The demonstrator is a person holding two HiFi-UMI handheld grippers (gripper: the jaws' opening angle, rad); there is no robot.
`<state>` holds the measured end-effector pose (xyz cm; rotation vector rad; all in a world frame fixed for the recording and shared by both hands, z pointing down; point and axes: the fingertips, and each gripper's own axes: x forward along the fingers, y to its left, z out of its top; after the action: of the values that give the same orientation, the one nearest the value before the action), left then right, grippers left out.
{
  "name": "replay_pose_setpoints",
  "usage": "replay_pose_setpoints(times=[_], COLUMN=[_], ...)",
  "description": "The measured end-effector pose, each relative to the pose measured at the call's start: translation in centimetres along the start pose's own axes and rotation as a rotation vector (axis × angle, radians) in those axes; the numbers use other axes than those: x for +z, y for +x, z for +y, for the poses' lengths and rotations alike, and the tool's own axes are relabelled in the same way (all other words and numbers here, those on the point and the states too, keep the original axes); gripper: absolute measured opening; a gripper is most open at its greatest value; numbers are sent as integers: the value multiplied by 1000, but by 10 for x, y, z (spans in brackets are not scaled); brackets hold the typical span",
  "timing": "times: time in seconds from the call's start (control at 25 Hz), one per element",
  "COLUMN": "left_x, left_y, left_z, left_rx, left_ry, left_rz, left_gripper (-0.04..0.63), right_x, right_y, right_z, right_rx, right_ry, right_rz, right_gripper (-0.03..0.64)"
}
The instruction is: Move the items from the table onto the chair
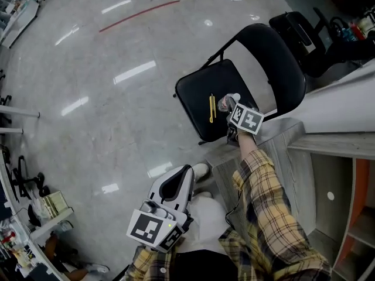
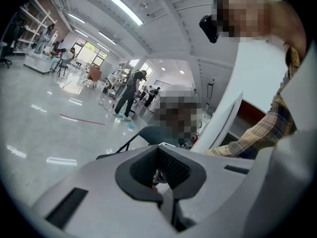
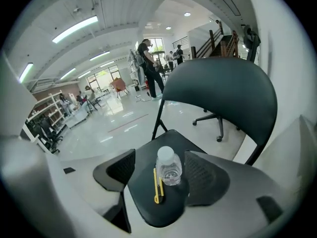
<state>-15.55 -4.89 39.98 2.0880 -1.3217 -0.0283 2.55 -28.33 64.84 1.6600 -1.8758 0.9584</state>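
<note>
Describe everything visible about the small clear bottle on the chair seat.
The small clear plastic bottle with a white cap stands upright on the black seat of the folding chair, close beside a yellow utility knife lying flat; whether they touch cannot be told. The right gripper has its jaws open on either side of the bottle, neither clearly touching it.

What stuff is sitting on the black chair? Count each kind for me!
Clear water bottle: 1
Yellow cutter knife: 1
Total on the chair seat: 2
</note>
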Motion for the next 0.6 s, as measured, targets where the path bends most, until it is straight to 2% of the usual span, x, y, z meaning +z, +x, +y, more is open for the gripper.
replay_pose_setpoints(times=[0.2,0.44,0.6], left_x=[47,81,89], left_y=[1,14,32], left_z=[-34,-89,-137], left_rx=[-86,-228,-356], left_ry=[92,214,292], left_rz=[-39,-47,-30], left_gripper=[3,3,3], right_x=[47,107,132], right_y=[-66,-185,-278], right_z=[30,41,27], right_rx=[110,177,225], right_ry=[4,13,29], right_rz=[-100,-368,-550], right_gripper=[299,298,296])
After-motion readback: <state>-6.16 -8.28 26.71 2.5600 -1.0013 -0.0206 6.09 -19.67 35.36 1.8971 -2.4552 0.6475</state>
